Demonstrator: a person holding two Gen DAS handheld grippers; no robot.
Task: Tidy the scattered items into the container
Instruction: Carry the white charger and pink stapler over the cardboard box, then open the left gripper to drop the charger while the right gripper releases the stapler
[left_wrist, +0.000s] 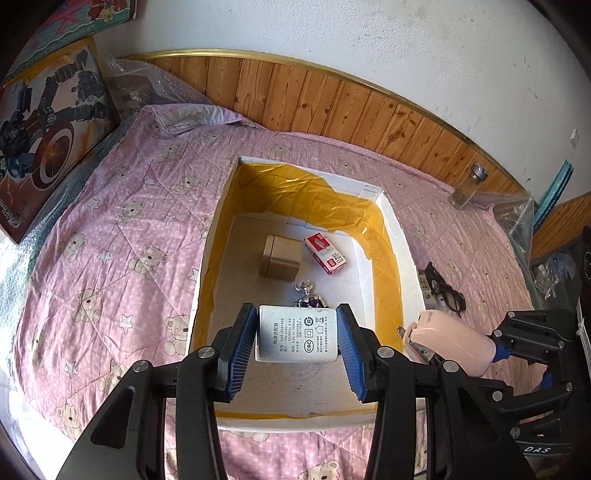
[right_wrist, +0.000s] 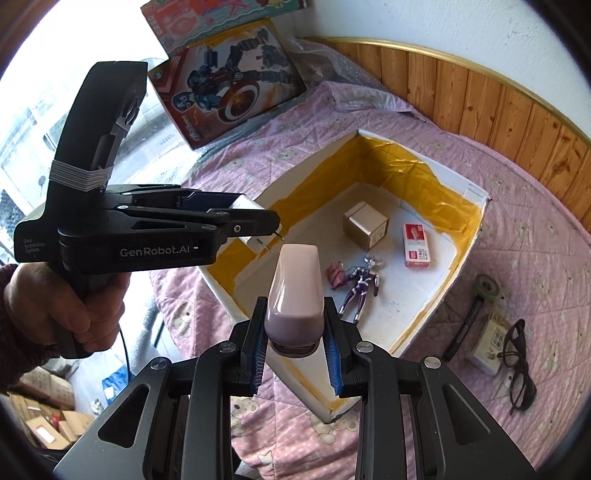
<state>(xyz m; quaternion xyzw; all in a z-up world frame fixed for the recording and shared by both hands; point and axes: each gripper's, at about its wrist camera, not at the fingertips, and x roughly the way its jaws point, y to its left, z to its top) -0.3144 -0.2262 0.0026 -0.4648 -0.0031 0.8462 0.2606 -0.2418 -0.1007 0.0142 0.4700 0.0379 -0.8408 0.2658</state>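
Observation:
My left gripper (left_wrist: 297, 314) is shut on a white power adapter (left_wrist: 297, 343), held above the near end of the white, yellow-taped box (left_wrist: 406, 258). My right gripper (right_wrist: 295, 306) is shut on a pink stapler (right_wrist: 293, 291), just over the box's near rim (right_wrist: 314, 398). Inside the box lie a tan cube box (right_wrist: 365, 225), a red-and-white staples pack (right_wrist: 417, 245), a purple figurine (right_wrist: 362, 284) and pink binder clips (right_wrist: 334, 275). On the bedspread right of the box lie black glasses (right_wrist: 517, 365), a small white pack (right_wrist: 491, 343) and a black tool (right_wrist: 476, 306).
The box sits on a pink bear-print bedspread (left_wrist: 110, 229) against a wood-panelled wall (left_wrist: 332, 99). A toy carton (left_wrist: 44, 140) leans at the left. A glass jar (left_wrist: 469, 184) stands at the back right beside bubble wrap (left_wrist: 513, 214). A hand (right_wrist: 70, 306) holds the left gripper's handle.

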